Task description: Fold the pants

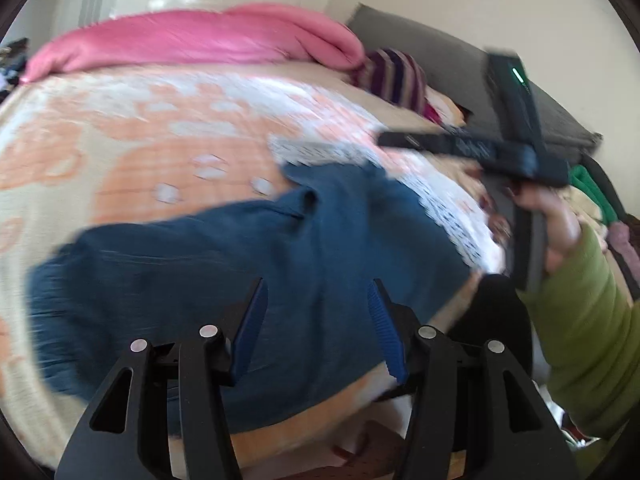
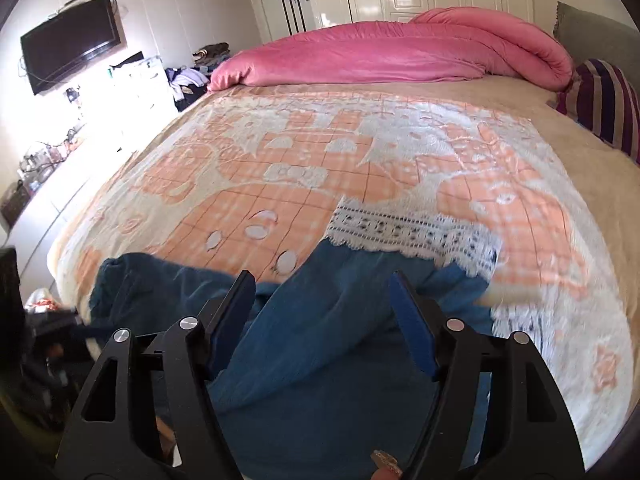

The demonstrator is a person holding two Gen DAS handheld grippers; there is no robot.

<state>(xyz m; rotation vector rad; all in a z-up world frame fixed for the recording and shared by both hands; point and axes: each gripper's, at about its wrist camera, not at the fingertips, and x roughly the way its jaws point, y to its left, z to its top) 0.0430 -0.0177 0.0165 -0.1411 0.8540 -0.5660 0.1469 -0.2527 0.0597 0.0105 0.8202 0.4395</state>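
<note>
The soft blue cloth pants (image 2: 320,344) look light and floppy, so they will sag and bunch up when lifted, and I think the best places to grab are an edge or a corner, pinched tight. They lie on the orange and white patterned bed cover (image 2: 304,184), near its front edge. The left gripper (image 1: 318,320) and the right gripper (image 2: 324,320) both hang just above the pants with their jaws apart, holding nothing.

Ahead of the left claw (image 1: 316,320), the blue pants (image 1: 240,280) and bedspread (image 1: 140,140) smear with motion blur. The pants' near end runs under the right claw (image 2: 322,322) and off the bottom edge. Dresser clutter (image 2: 44,156) far left of it is too small to tell.
</note>
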